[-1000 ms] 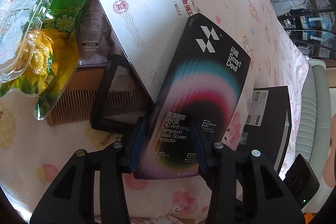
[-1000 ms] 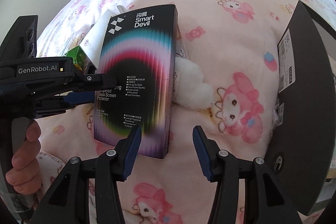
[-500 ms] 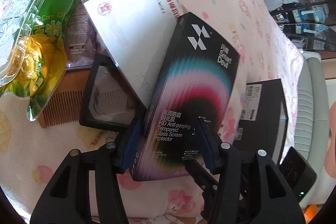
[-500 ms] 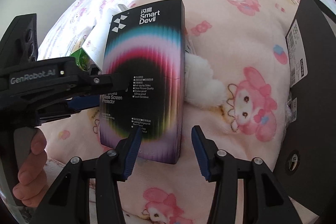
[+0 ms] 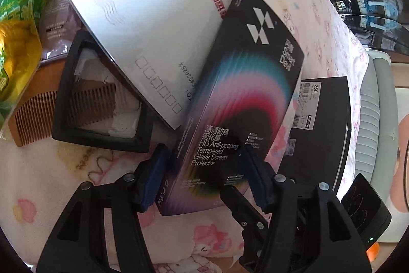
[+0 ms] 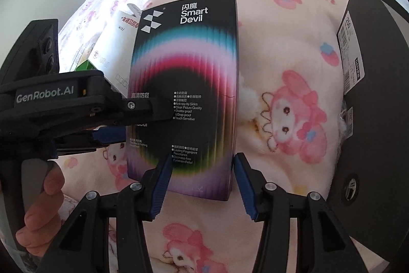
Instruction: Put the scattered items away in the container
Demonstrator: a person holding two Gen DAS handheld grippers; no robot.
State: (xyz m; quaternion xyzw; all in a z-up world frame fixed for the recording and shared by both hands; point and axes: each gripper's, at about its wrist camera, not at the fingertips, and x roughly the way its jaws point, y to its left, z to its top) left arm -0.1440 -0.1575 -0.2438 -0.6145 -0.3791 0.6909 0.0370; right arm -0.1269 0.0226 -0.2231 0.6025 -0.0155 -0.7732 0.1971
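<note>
Black screen protector box [image 5: 237, 104] with a rainbow arc lies on the pink blanket [image 6: 281, 17], its upper edge overlapping a white envelope [image 5: 143, 24]. Left gripper [image 5: 202, 175] jaws opening, box between them, pads not pressing. Right gripper [image 6: 200, 183] spread over the box's lower corner, no pinch. Black container [image 5: 322, 124] just right of the box. Comb [image 5: 38, 114] and black frame [image 5: 102, 99] to the left.

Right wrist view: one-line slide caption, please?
Right gripper open around the Smart Devil box on the pink blanket; left gripper opening.
</note>
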